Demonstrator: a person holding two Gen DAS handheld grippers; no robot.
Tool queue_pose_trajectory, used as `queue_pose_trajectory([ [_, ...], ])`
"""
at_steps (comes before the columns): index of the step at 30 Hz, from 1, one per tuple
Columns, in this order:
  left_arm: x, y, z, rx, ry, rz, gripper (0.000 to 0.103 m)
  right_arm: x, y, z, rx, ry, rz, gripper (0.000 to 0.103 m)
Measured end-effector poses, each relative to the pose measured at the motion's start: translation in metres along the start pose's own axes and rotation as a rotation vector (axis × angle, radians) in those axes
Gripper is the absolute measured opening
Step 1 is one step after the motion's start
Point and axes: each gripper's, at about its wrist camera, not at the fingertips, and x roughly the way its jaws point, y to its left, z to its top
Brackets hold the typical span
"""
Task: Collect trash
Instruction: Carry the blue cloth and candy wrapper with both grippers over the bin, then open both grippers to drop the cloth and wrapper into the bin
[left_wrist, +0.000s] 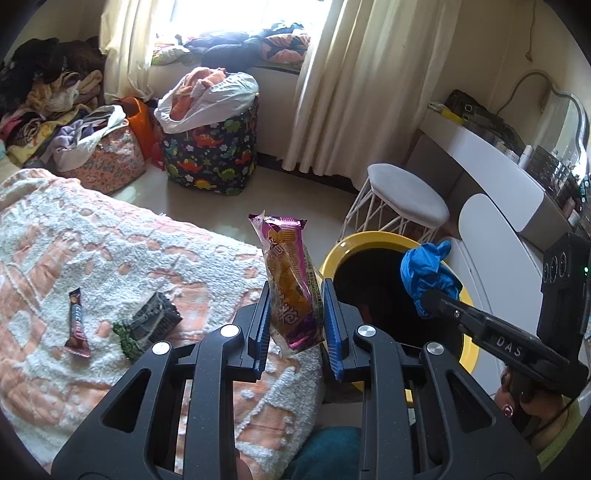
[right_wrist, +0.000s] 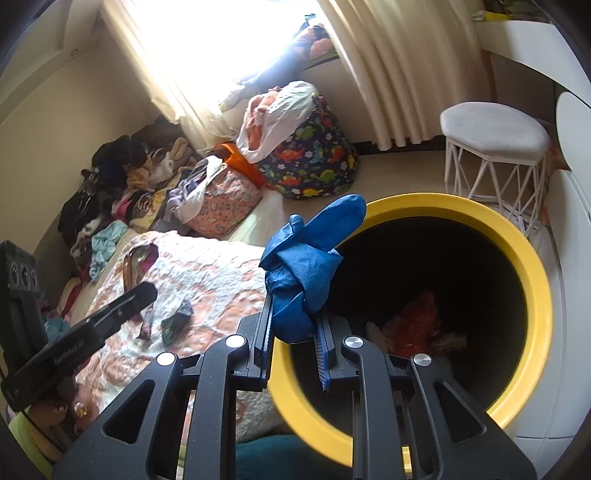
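The left claw (left_wrist: 295, 314) pinches a snack pack (left_wrist: 291, 284) between its blue pads, low on the pack, so most of it stands up above the claw. The pack looks light, crinkly and slippery; it seems to have a cake inside, so a hard squeeze could crush it. A grip on the flat sealed end would be safer, I think. Its purple and orange print carries large characters, but I cannot read them.

The right claw (right_wrist: 295, 325) is pressed together on a blue glove (right_wrist: 306, 266), bunched into a soft lump. It is limp and very light, so it can be taken anywhere, though loose fingers may catch on the pads at release. It hangs at the near left rim of the bin (right_wrist: 532, 280), which is yellow outside and dark inside, with some orange trash at the bottom.

On the bed (left_wrist: 110, 236), further left, lie a small bar wrapper (left_wrist: 77, 323) and a dark crumpled wrapper (left_wrist: 155, 317), both thin and easy to pinch at an edge. The bar's lettering is too small to read. The right claw's arm shows the letters "DAS".
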Motion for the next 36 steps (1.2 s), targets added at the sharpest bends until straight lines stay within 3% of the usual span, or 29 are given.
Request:
queue_pose_trajectory([
  [28,0.059,-0.076,-0.021,0.168,0.149,-0.137,0.02,-0.012,-0.068,0.007,0.174,-0.04,-0.103,0.021],
  [33,0.072,-0.078,-0.022,0.162,0.171,-0.142,0.02,-0.015,-0.072,0.005,0.193,-0.043,-0.114,0.026],
  [36,0.077,-0.079,-0.021,0.172,0.178,-0.15,0.022,-0.016,-0.073,0.005,0.197,-0.047,-0.113,0.036],
])
